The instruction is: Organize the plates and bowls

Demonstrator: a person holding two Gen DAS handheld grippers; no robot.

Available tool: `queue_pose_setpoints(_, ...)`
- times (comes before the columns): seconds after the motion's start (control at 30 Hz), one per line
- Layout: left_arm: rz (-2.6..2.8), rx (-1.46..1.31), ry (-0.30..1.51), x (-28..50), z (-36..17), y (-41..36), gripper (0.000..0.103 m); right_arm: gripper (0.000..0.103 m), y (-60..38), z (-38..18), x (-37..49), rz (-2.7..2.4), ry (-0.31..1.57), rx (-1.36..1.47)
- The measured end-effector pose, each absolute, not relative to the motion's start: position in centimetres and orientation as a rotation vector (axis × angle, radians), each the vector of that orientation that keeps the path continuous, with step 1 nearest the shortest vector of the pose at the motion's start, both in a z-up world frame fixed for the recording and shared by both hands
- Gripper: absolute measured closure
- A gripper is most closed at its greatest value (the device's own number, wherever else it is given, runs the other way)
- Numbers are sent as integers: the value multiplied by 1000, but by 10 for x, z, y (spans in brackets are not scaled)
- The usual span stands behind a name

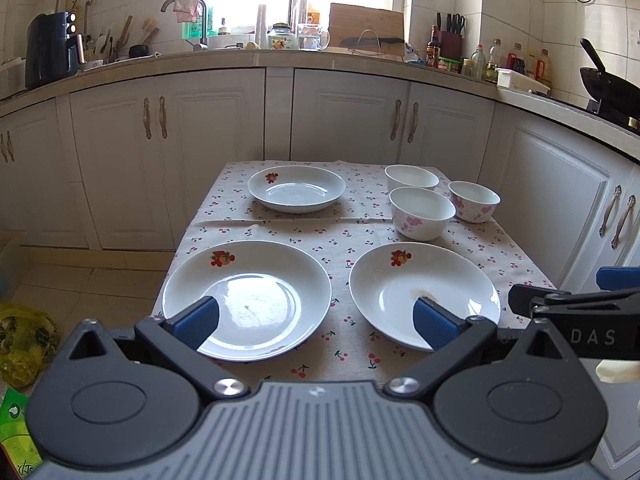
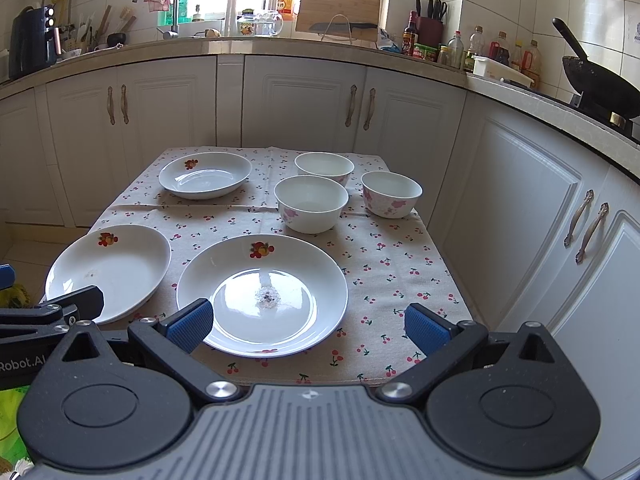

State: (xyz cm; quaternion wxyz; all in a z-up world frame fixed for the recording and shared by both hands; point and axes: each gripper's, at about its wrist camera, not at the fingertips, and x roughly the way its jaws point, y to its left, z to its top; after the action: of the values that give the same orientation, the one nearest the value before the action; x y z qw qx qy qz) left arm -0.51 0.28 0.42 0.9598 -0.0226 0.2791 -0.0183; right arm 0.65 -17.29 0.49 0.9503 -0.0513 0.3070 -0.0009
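Left wrist view: my left gripper (image 1: pixel 316 322) hangs wide open w/ nothing in it, above the near edge of the surface (image 1: pixel 348 240), which has a cherry-print cloth. One blue pad sits over the near-left plate (image 1: pixel 247 300), the other over the near-right plate (image 1: pixel 424 300). A third plate (image 1: pixel 296 189) lies at the far left; three bowls (image 1: pixel 422 213) cluster far right, close together. My right gripper's tip (image 1: pixel 536 300) pokes in at the right edge.

Right wrist view: my right gripper (image 2: pixel 306 324) is also wide open & empty, low over the near edge. Its left pad overlaps the near-right plate (image 2: pixel 262 294); right pad is over bare cloth. Near-left plate (image 2: pixel 110 272) sits just beside, not touching. Far plate (image 2: pixel 205 175) & bowls (image 2: pixel 311 203) are beyond.
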Motion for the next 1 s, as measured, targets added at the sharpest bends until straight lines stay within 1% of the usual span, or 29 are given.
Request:
queue_pose_setpoints(0.37,-69,-30,558,2,3,7,1,0,-173,7,16,29,617,-107)
queue_pose_setpoints(0.73,-79,-16,573,24,-4,21,1,0,-186,9,45,59,582,-59)
queue_pose_setpoints(1.0,-105,64,506,36,-19,42,1,0,-191,17,80,81,556,-59)
